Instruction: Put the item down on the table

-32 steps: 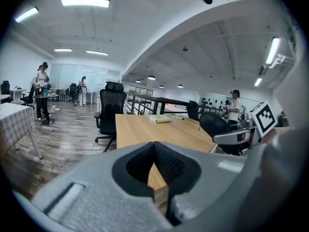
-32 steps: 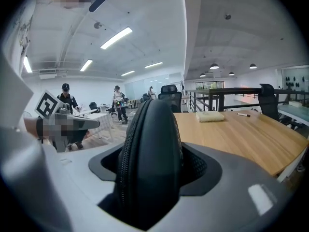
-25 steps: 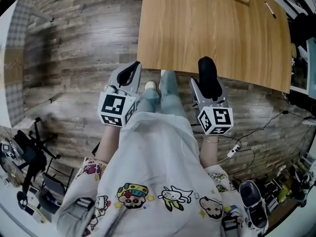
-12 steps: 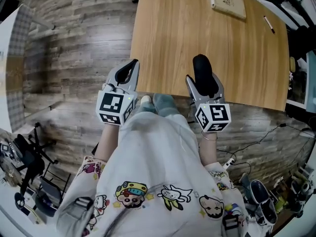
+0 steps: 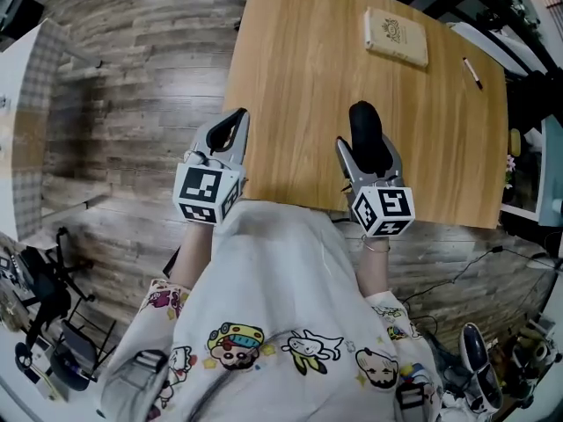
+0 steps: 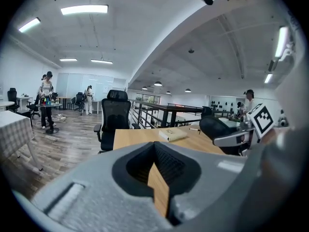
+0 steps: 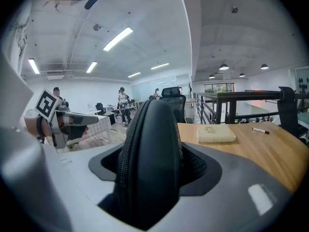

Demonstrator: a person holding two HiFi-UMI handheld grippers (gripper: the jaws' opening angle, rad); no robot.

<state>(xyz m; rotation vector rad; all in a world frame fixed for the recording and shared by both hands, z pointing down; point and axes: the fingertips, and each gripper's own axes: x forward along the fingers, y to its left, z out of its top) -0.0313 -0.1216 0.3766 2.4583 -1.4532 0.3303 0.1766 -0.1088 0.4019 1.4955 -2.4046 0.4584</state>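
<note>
A black zippered case (image 5: 366, 130) stands upright between the jaws of my right gripper (image 5: 369, 152), which is shut on it. In the right gripper view the case (image 7: 153, 149) fills the middle, zip facing left. It hangs just over the near edge of the wooden table (image 5: 299, 69). My left gripper (image 5: 237, 120) is level with it at the table's left near corner, shut and holding nothing. Only a thin sliver of tabletop shows between its fingers (image 6: 186, 178).
A beige book (image 5: 396, 38) lies at the table's far side and a pen (image 5: 472, 72) to its right. A black office chair (image 6: 115, 117) stands beyond the table. A checked-cloth table (image 5: 25, 77) is at the left. Cables (image 5: 457, 275) lie on the floor at the right.
The person has stepped up to the table, and their feet have gone out of sight. Both grippers have come from short of the near edge to over it. The grip on the case is unchanged.
</note>
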